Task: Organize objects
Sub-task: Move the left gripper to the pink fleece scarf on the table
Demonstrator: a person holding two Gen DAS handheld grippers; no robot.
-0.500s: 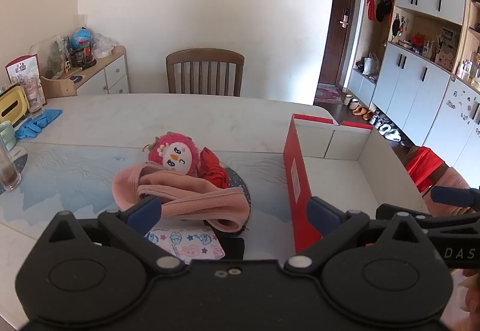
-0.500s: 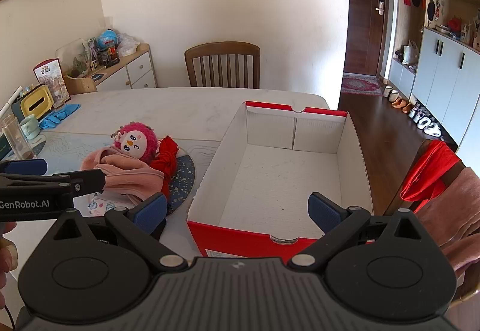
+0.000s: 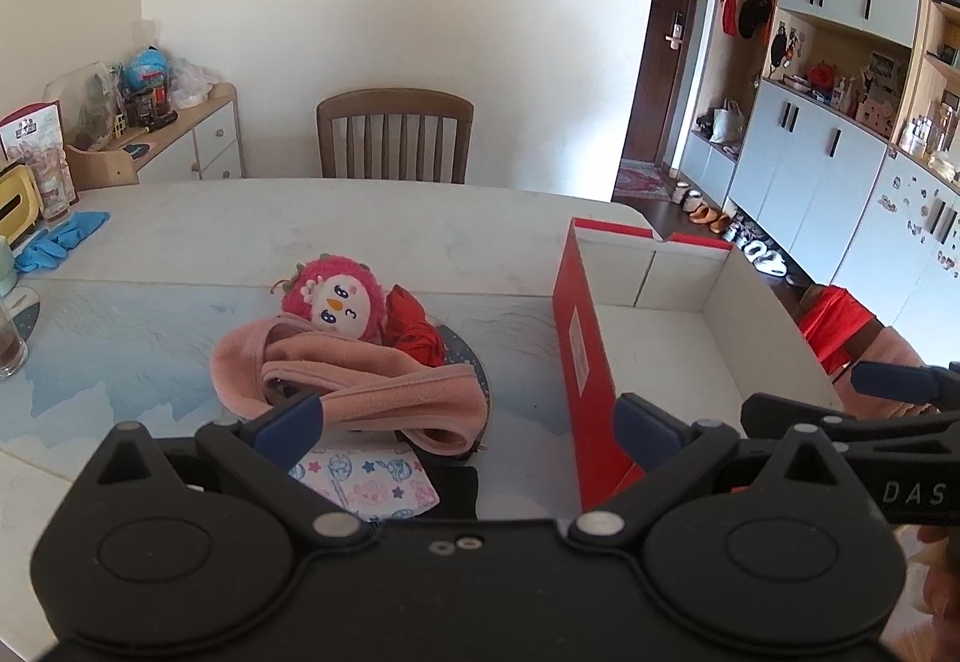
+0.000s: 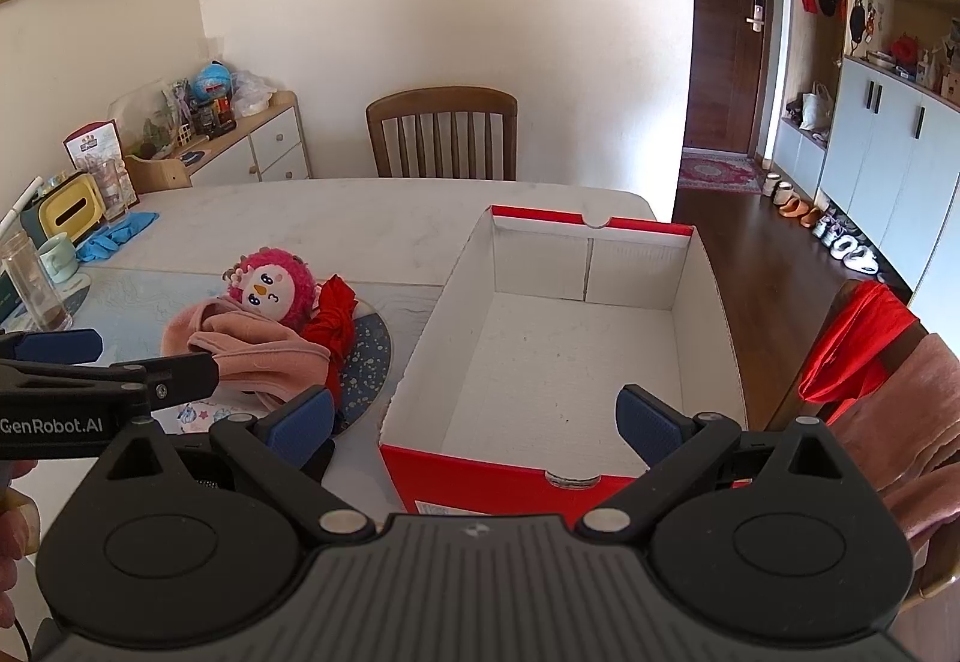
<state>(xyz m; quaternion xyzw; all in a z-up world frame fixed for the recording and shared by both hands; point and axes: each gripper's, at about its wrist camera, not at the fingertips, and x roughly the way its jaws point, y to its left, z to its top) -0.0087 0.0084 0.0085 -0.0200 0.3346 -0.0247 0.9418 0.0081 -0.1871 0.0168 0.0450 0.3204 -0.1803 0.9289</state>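
A pile lies on the table: a pink plush toy (image 3: 339, 299) (image 4: 270, 287), a pink fleece band (image 3: 360, 392) (image 4: 252, 347), a red cloth (image 3: 414, 326) (image 4: 333, 323), a round dark speckled mat (image 4: 366, 362) and a star-print packet (image 3: 372, 485). To its right stands an empty red shoebox (image 3: 579, 356) (image 4: 564, 482) with white insides. My left gripper (image 3: 468, 425) hovers open just before the pile, nothing between its fingers. My right gripper (image 4: 474, 419) hangs open over the box's near wall, holding nothing.
A wooden chair (image 3: 396, 134) stands at the table's far side. Blue gloves (image 3: 60, 236), a yellow tissue box (image 4: 66, 209), a mug (image 4: 57, 254) and a glass (image 3: 9, 347) sit at the left. Red and pink cloths drape a chair (image 4: 864, 350) on the right.
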